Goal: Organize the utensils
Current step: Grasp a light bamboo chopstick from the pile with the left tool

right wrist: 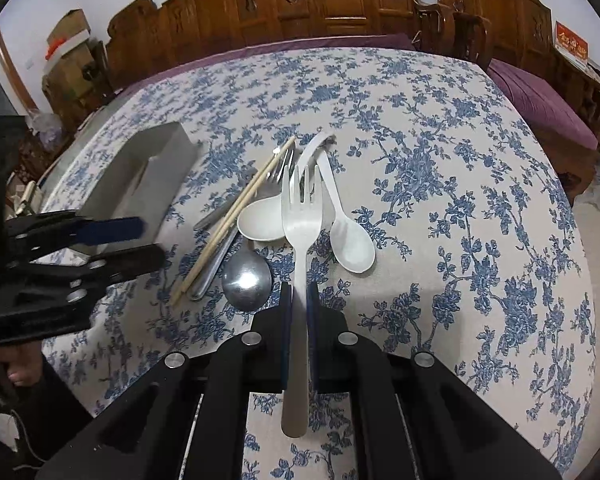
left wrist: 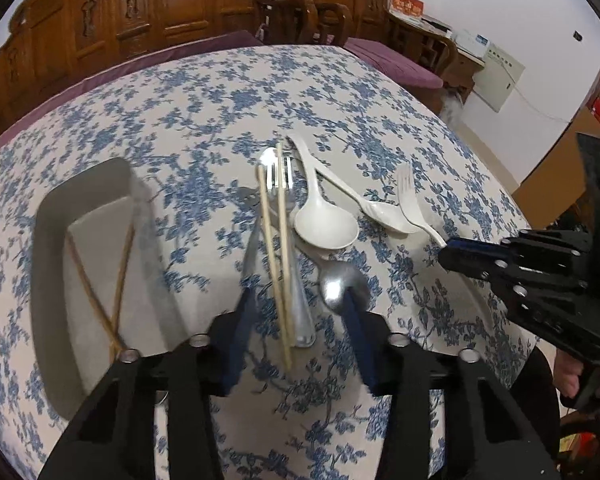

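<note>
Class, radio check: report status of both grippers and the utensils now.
Right gripper shut on white fork. Left gripper open over chopsticks. Tray holds two darker chopsticks. Nothing blocking.

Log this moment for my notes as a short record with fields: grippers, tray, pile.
left hand-held gripper: open, above pale chopsticks and metal spoon
right hand-held gripper: shut on white plastic fork
grey tray: holds two crossed brown chopsticks
pile: two white spoons, metal fork
</note>
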Demonstrator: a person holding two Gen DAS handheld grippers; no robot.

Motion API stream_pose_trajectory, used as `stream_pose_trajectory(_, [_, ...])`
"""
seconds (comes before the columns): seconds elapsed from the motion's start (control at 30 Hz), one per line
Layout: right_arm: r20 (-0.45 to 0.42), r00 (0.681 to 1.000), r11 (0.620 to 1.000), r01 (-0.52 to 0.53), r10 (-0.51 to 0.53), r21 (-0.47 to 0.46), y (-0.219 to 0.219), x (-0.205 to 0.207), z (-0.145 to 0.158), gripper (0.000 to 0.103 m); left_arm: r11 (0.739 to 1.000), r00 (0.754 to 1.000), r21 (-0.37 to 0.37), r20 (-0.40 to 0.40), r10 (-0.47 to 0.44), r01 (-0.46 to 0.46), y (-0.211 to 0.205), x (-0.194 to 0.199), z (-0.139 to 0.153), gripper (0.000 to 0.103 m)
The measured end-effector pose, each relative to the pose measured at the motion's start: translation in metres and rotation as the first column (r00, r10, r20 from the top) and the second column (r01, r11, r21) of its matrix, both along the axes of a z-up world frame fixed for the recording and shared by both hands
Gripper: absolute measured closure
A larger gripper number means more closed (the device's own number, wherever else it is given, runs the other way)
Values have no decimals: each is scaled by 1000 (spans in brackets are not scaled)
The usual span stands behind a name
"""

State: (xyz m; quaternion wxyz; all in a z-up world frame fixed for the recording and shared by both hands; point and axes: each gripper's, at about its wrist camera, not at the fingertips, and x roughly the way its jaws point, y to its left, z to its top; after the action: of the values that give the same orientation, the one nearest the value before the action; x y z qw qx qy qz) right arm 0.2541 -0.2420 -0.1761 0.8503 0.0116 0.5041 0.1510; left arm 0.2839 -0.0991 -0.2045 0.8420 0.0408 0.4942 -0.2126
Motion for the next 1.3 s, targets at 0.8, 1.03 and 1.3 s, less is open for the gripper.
stream_pose_trajectory(0.8, [5,999,999,-36,36,32,-4,-15,2,94,998,992,5,-105,69,-69,-14,55,-47,88])
stream_pose_trajectory(1.03, [3,999,999,-34,34,32,-3,-17,3,94,999,993,13,-102,53,-52,-19,57,-49,95])
stream_pose_trajectory(1.3, [1,1000,999,-21,21,24,-7,-21,4,94,999,994,14,-98,46,-45,-20,59,-50,98])
